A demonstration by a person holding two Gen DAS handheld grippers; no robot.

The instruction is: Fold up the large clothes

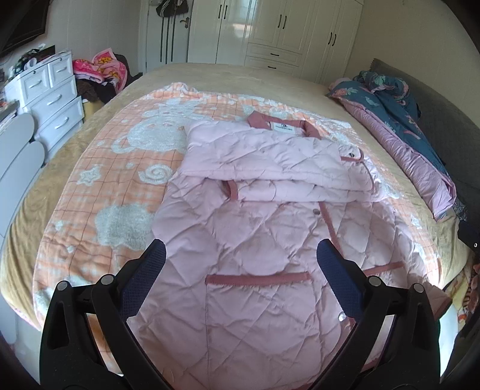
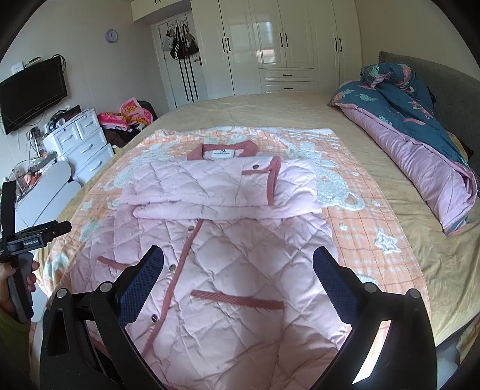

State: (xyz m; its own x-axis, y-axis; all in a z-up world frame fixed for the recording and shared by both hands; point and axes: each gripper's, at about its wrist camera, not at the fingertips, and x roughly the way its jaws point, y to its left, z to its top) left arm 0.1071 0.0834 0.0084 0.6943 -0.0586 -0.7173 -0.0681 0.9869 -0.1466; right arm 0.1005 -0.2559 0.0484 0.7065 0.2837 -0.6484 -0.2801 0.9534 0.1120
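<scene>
Pink quilted jacket [image 1: 258, 228] laid flat on bed [image 1: 240, 78], long axis pointing away, collar far, hem nearest. Left gripper [image 1: 241, 255] and right gripper [image 2: 238, 261] both spread wide, nothing held, hovering level over hem.

Bare blanket [image 2: 369, 240] flanks the pink jacket [image 2: 228, 264]; the rolled quilt [image 2: 420, 168] blocks the bed's right edge.

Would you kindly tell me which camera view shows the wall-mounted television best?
The right wrist view: the television shows whole on the left wall. The left wrist view catches only a dark corner of it at the frame's upper left edge.
</scene>
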